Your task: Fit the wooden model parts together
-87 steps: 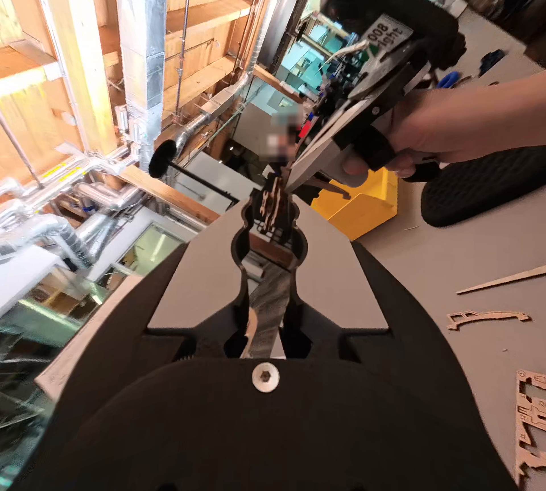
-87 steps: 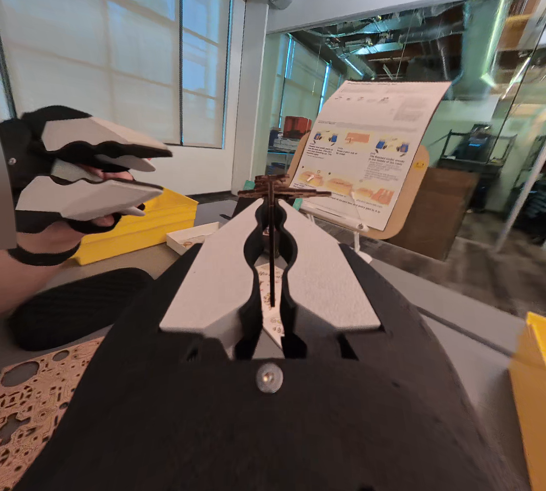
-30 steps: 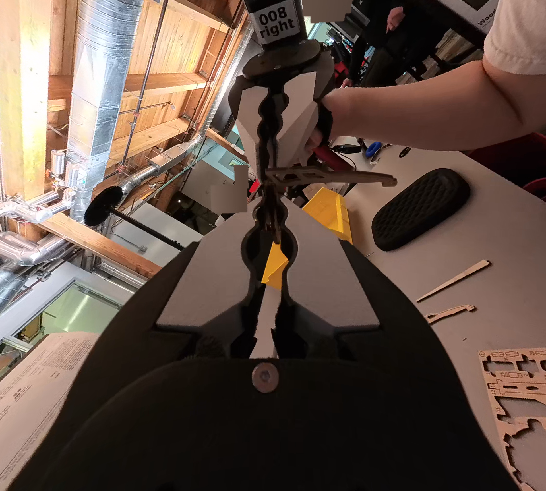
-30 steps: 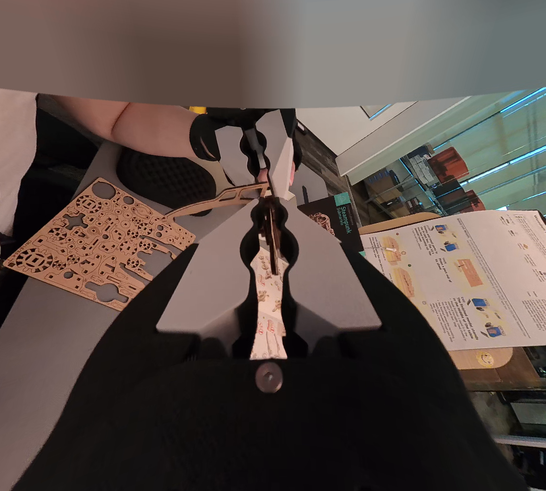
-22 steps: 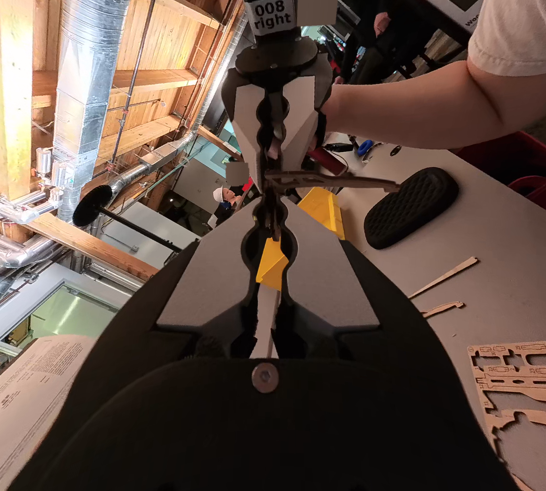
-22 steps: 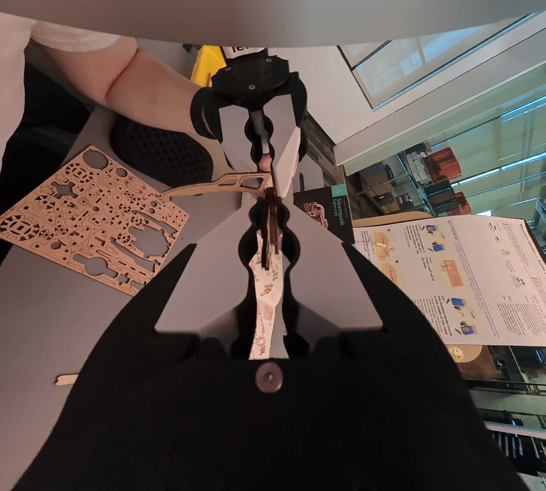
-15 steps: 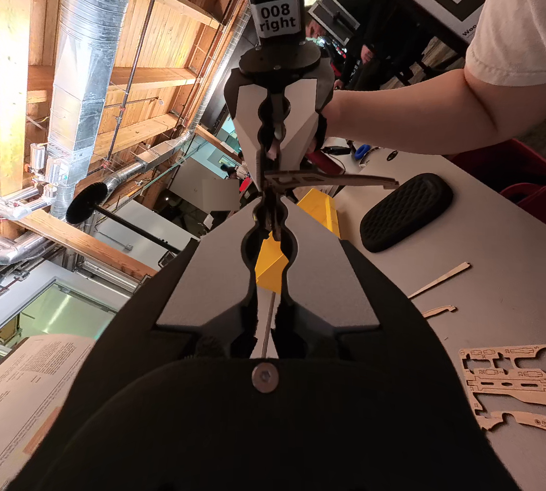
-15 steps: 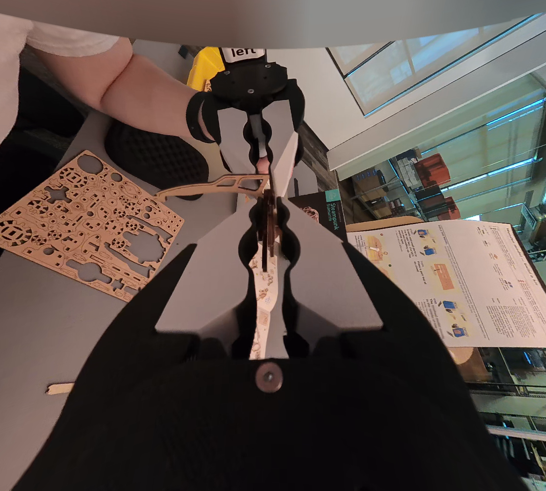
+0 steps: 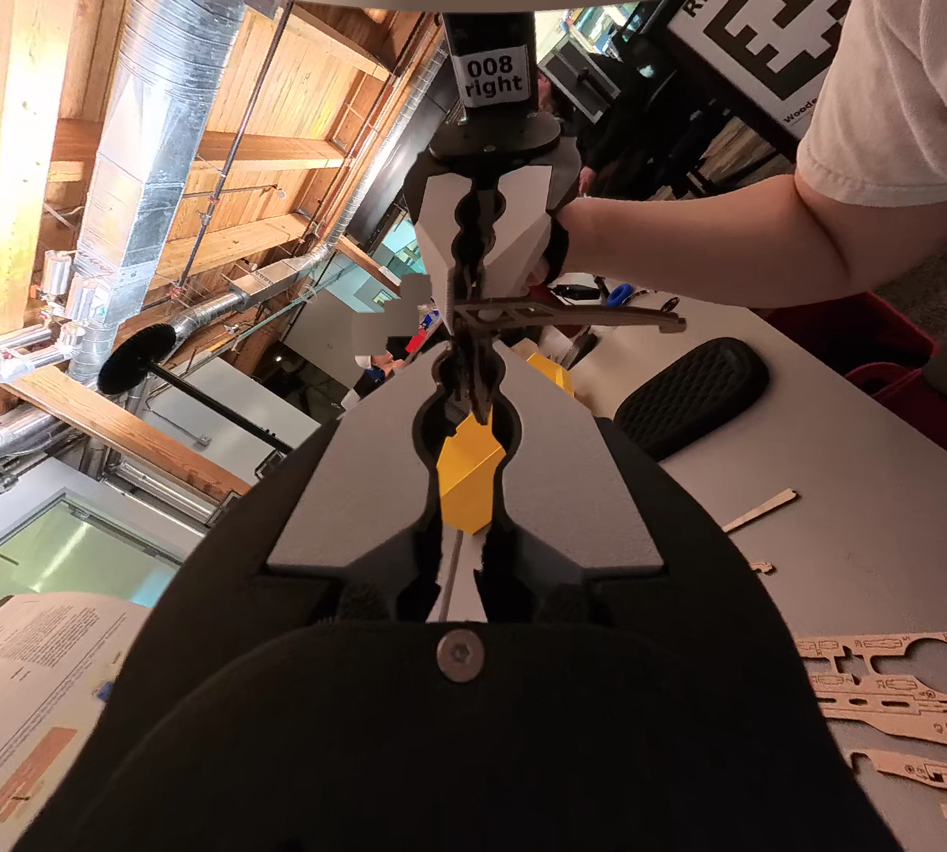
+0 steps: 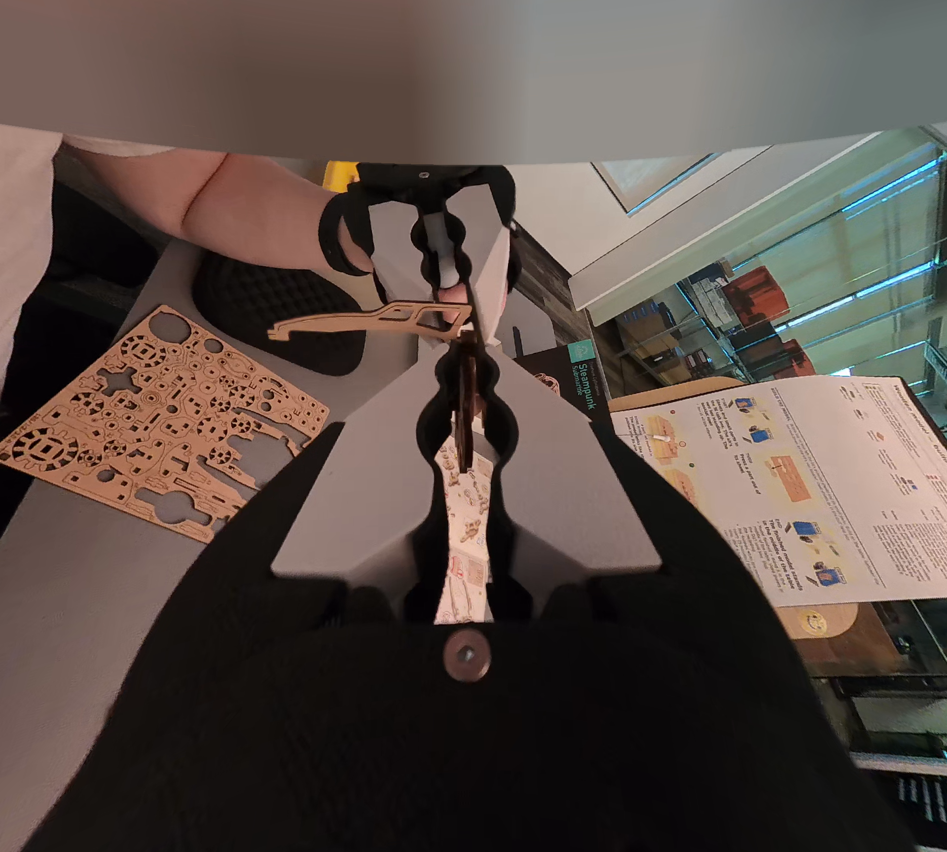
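Both grippers are held above the grey table (image 9: 799,448), tip to tip. My left gripper (image 9: 469,356) is shut on a dark wooden part (image 9: 474,391) seen edge-on. My right gripper (image 10: 464,356) is shut on a dark round wooden part (image 10: 464,422), also edge-on. A long flat wooden arm piece (image 9: 589,315) sticks out sideways where the tips meet; it also shows in the right wrist view (image 10: 358,322). I cannot tell which held part it is joined to. The right gripper (image 9: 464,309) faces the left view, and the left gripper (image 10: 461,315) faces the right view.
A black textured pad (image 9: 692,391) lies on the table below the arm piece. Punched wooden sheets (image 10: 138,422) (image 9: 871,689) and a loose strip (image 9: 763,509) lie nearby. A yellow bin (image 9: 469,479), a dark box (image 10: 563,376) and an instruction sheet (image 10: 768,479) are there too. The tips of both grippers are at nearly the same place.
Both grippers stay shut and tip to tip with the arm piece between them. The pair has tilted and shifted a little, so the background moves in both views.
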Demonstrator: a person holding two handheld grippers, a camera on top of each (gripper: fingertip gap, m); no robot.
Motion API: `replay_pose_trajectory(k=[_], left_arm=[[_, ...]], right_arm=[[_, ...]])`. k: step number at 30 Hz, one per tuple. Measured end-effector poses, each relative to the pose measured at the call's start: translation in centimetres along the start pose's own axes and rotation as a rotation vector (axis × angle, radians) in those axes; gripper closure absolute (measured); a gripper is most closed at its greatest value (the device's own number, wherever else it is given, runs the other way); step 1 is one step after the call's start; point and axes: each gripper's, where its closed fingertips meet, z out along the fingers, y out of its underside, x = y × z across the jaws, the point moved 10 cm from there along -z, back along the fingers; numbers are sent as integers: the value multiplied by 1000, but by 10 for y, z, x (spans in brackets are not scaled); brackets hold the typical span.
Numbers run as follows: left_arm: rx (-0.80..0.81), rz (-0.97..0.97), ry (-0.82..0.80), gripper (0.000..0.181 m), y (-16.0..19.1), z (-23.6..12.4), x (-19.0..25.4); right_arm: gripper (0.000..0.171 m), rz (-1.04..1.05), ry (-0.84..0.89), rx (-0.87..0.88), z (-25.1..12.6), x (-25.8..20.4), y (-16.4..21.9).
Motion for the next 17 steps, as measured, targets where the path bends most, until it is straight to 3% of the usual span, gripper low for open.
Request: replay_pose_trajectory(k=[11,14,17], left_arm=[[-47,1,27,156,-1,-2,3],[-67,-104,-36,161,0,-7,-8],[-28,-370,-81,161,-1,-11,-25]], right_arm=[[168,18,58,-50,0,3,6],[168,-23,166,-98,-3,4,9],[168,-94,314,-164,-3,4,9]])
